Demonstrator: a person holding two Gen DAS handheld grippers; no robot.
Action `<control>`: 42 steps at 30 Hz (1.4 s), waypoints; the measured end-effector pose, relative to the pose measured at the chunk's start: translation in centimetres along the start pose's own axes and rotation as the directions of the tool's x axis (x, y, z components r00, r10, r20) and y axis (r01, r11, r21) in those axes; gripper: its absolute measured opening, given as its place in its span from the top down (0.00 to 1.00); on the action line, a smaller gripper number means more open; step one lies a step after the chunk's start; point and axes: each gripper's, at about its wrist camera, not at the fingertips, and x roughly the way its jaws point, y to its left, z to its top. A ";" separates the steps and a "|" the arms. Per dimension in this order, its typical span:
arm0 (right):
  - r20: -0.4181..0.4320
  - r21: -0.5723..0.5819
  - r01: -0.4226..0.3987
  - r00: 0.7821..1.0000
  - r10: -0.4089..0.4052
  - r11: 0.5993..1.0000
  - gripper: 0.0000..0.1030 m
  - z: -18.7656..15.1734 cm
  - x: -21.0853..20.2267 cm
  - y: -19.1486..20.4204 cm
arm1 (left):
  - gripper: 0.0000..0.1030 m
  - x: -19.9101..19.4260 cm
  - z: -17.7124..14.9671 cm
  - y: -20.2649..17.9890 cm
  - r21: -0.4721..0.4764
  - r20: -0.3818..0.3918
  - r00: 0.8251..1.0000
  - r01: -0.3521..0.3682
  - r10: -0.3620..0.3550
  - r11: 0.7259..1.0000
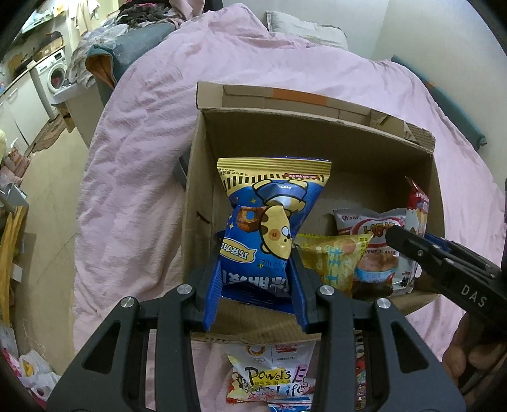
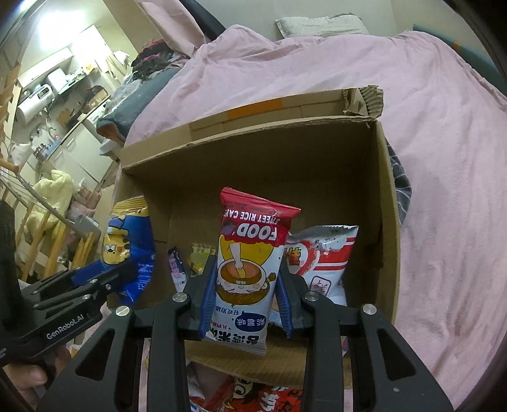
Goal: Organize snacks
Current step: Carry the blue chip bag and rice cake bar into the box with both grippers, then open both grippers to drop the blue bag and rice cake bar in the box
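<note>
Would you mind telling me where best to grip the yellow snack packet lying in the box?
Probably its upper sealed edge, from above: the yellow snack packet lies flat in the cardboard box, overlapped by the shrimp flakes bag, so its top stays freest.

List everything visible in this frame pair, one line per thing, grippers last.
box: 1, brown cardboard, open, on the pink bedding
blue bag: 1, blue and yellow, held over the box's left side
rice cake bag: 1, red and white, held over the box's middle
shrimp flakes bag: 1, white and red, inside the box, right
yellow bag: 1, yellow, inside the box, middle
loose packets: several, mixed colours, on the bedding in front of the box
bedding: 1, pink, under everything
pillow: 1, grey, far end of the bed
left gripper: black with blue pads, shut on blue bag
right gripper: same, shut on rice cake bag
</note>
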 end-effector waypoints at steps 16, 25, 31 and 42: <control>-0.028 0.004 -0.010 1.000 0.010 1.000 0.66 0.2 0.9 0.0 | 0.66 0.1 -0.3 -0.4 0.021 0.004 1.000 0.000 0.000 1.000; -0.027 0.009 -0.015 1.000 0.015 1.000 0.65 0.2 0.8 0.2 | 0.65 0.1 -0.2 -0.4 0.019 -0.003 1.000 -0.003 0.003 1.000; -0.018 0.021 -0.032 0.999 0.033 0.999 0.63 0.2 0.6 0.0 | 0.41 -0.4 -0.4 -0.5 0.033 0.023 1.000 -0.006 0.005 0.999; 0.087 0.067 -0.069 0.994 0.063 0.995 0.18 0.6 -1.8 -1.0 | 0.28 -1.6 -0.2 -0.4 0.032 0.084 0.996 0.002 -0.004 0.999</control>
